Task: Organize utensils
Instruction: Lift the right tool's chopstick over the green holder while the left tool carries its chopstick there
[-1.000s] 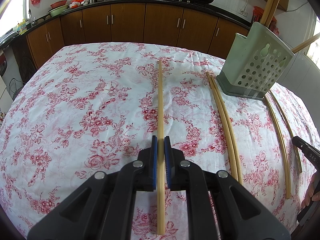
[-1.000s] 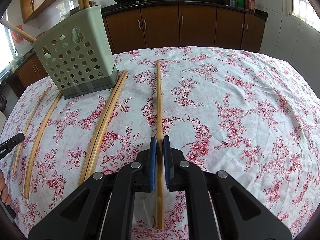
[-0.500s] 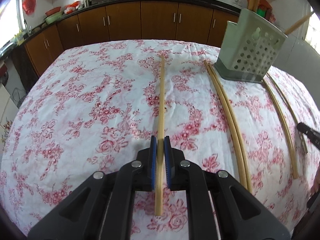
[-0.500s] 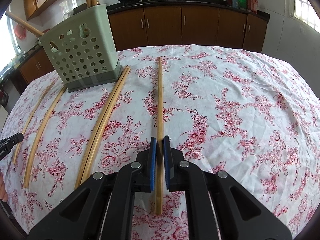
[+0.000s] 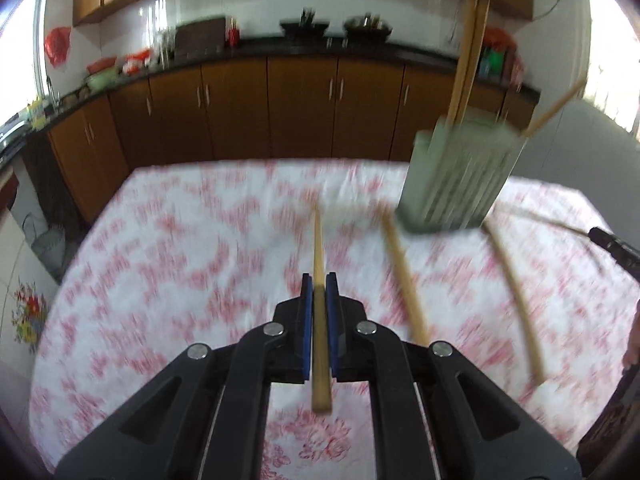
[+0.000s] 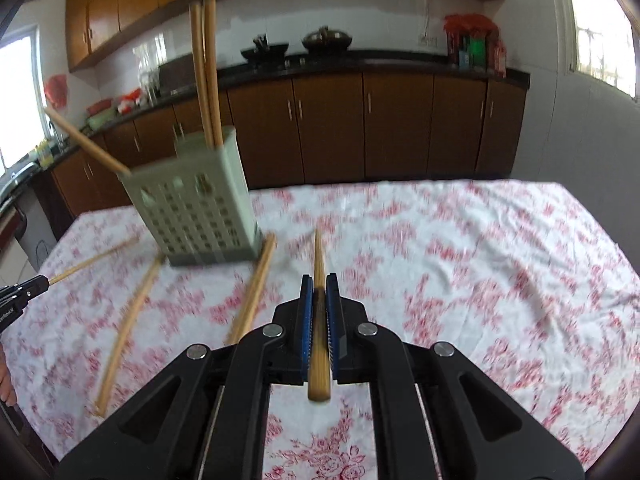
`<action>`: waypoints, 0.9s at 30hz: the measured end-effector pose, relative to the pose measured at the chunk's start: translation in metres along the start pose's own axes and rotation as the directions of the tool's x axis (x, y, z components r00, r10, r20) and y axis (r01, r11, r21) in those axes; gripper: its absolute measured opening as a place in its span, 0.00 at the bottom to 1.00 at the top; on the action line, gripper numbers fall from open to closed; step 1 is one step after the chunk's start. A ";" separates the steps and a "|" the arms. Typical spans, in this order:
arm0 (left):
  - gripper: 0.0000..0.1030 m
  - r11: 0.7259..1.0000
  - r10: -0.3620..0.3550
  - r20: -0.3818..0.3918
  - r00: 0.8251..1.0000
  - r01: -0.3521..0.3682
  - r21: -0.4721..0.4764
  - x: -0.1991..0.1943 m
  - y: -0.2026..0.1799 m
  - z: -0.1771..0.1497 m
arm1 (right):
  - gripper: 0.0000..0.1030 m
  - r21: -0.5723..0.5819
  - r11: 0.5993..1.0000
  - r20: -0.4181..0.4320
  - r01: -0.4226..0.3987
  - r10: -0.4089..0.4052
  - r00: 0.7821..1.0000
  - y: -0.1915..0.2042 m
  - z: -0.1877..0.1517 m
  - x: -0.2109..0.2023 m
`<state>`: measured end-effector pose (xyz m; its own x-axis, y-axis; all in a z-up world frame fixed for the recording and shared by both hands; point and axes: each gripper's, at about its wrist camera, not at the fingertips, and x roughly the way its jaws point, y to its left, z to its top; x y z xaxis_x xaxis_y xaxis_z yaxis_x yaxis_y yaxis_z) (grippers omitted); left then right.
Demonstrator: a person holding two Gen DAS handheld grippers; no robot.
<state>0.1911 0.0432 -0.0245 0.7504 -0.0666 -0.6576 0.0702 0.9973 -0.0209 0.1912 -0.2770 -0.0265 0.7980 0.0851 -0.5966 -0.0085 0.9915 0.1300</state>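
Left wrist view shows the left gripper [image 5: 319, 280] closed tight on a single bamboo chopstick [image 5: 318, 240], the blue pads [image 5: 306, 320] pinching it on both sides, its butt end sticking out behind the jaws and its tip pointing forward over the floral tablecloth [image 5: 180, 248]. The stick hangs clear of the cloth. Ahead and to the right of it stands the pale green utensil holder [image 5: 456, 184], perforated, blurred, with a pair of chopsticks [image 5: 466, 60] standing up out of its top and another leaning out toward the right. A pair of chopsticks on the cloth [image 5: 404, 280] runs from the holder's near left corner back toward the camera; one more curved stick [image 5: 516, 292] lies further right. At the right edge, the black tip of the other tool [image 5: 612, 244] pokes in.

From the right wrist view, the right gripper [image 6: 319, 280] is likewise clamped shut on its own chopstick [image 6: 319, 252], lifted off the cloth, tip forward. The holder [image 6: 196, 208] sits ahead to the left, near that stick's tip but not touching it. The paired sticks [image 6: 256, 288] lie just beside the holder's base, and two more sticks [image 6: 128, 320] lie further left on the cloth. Brown kitchen cabinets [image 6: 360, 128] run along the back wall.
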 end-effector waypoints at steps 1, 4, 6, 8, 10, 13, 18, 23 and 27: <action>0.08 1.000 -0.004 0.033 0.999 0.004 -0.001 -0.009 -0.001 0.009 | 0.08 0.002 1.000 0.018 -0.004 0.004 1.000 -0.001 0.005 -0.005; 0.08 1.000 -0.018 0.091 0.996 0.018 -0.006 -0.029 0.006 0.029 | 0.08 0.008 1.000 0.066 -0.016 0.015 0.998 -0.001 0.018 -0.018; 0.08 1.000 -0.028 0.113 0.993 0.029 -0.007 -0.036 0.010 0.038 | 0.07 0.012 1.000 0.090 -0.025 0.024 0.996 0.000 0.026 -0.022; 0.08 0.999 -0.035 0.134 0.990 0.036 -0.004 -0.045 0.010 0.046 | 0.07 0.015 0.999 0.112 -0.038 0.036 0.993 -0.001 0.034 -0.029; 0.08 0.999 -0.043 0.152 0.987 0.043 -0.001 -0.053 0.007 0.053 | 0.07 0.015 0.999 0.128 -0.050 0.048 0.991 -0.001 0.038 -0.034; 0.08 0.998 -0.062 0.178 0.982 0.064 -0.001 -0.065 0.005 0.063 | 0.07 0.009 0.997 0.161 -0.079 0.076 0.984 0.005 0.050 -0.044; 0.08 0.993 -0.118 0.231 0.966 0.116 0.021 -0.086 -0.008 0.079 | 0.07 -0.017 0.989 0.240 -0.149 0.148 0.959 0.020 0.072 -0.068; 0.08 0.981 -0.196 0.284 0.938 0.186 0.062 -0.111 -0.033 0.095 | 0.07 -0.050 0.979 0.351 -0.198 0.203 0.914 0.037 0.096 -0.093; 0.08 0.976 -0.217 0.355 0.909 0.204 0.076 -0.126 -0.051 0.111 | 0.07 -0.064 0.979 0.440 -0.194 0.202 0.875 0.049 0.114 -0.100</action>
<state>0.1658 -0.0025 0.1434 0.9004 -0.2880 -0.3261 0.2711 0.9576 -0.0972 0.1799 -0.2481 0.1298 0.9615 0.2316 -0.1476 -0.2018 0.9603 0.1928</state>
